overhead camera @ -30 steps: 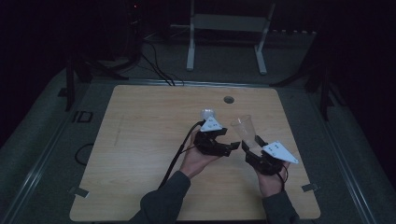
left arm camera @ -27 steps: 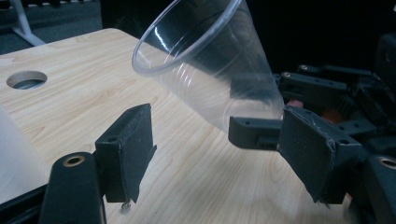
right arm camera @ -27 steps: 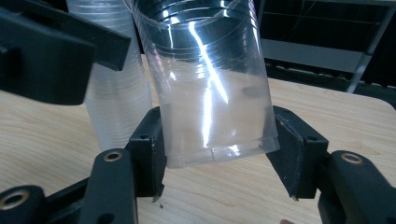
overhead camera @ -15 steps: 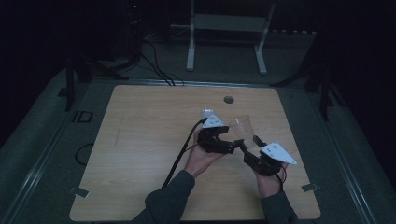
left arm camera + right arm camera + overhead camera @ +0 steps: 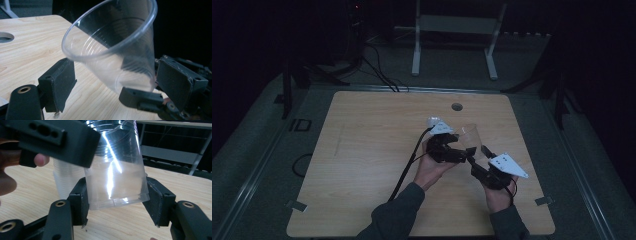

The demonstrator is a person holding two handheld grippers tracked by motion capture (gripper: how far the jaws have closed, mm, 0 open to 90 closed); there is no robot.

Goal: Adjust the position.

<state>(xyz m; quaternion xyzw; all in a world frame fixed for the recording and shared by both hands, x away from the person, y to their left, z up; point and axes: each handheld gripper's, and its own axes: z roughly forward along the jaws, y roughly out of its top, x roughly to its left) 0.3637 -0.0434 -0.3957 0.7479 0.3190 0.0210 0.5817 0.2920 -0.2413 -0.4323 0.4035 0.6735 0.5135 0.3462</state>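
Note:
A clear plastic cup (image 5: 472,136) hangs tilted above the wooden table (image 5: 362,150), between my two hands. My right gripper (image 5: 117,202) is shut on the cup (image 5: 117,170), its pads (image 5: 80,200) pressing the base from both sides. My left gripper (image 5: 120,75) has just been opening its jaws. They stand wide on either side of the cup (image 5: 112,50), up near the rim, and do not press on it. In the high view the left gripper (image 5: 459,146) lies just left of the cup and the right gripper (image 5: 474,155) below it.
A round cable hole (image 5: 456,106) sits near the table's far edge. The left gripper's black cable (image 5: 409,165) trails back over the table toward me. A pale ribbed cup shape (image 5: 65,180) shows behind the held cup; I cannot tell whether it is separate. A metal stand (image 5: 457,30) is on the floor beyond.
Both hands and the cup keep nearly the same place over the table. The high view is too distant to show any difference at the jaws.

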